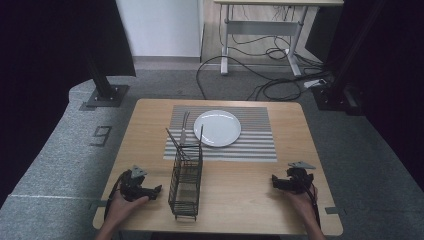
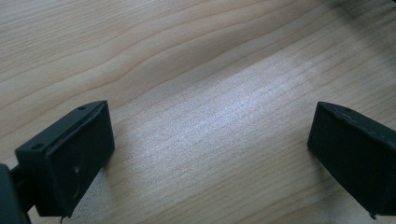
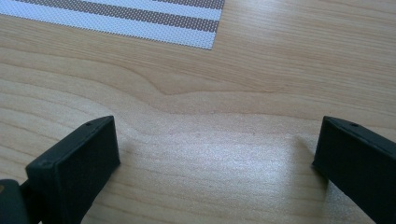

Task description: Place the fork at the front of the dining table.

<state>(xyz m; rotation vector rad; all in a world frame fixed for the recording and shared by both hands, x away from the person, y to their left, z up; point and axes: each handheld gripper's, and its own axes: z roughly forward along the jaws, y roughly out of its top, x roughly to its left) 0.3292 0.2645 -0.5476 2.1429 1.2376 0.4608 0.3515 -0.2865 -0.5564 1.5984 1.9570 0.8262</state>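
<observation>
While both my hands rest on table (image 1: 240, 195), left gripper (image 1: 155, 190) jaws spread wide, nothing between, bare wood under them. Right gripper (image 1: 275, 181) likewise gaping, empty, striped mat (image 3: 140, 21) corner ahead. Wire basket (image 1: 186, 185) stands just beside left gripper, not touching. Farther off, fork (image 1: 184, 127) and white plate (image 1: 217, 128) on mat.

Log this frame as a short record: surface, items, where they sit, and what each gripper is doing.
surface: wooden table
mat: striped placemat at the far middle of the table
plate: white plate, empty, on the mat
fork: fork lying on the mat just left of the plate
rack: black wire rack standing near the front edge, between the two grippers
left gripper: left gripper open, nothing between the jaws, low over bare wood left of the rack
right gripper: right gripper open, empty, over bare wood near the mat's corner
</observation>
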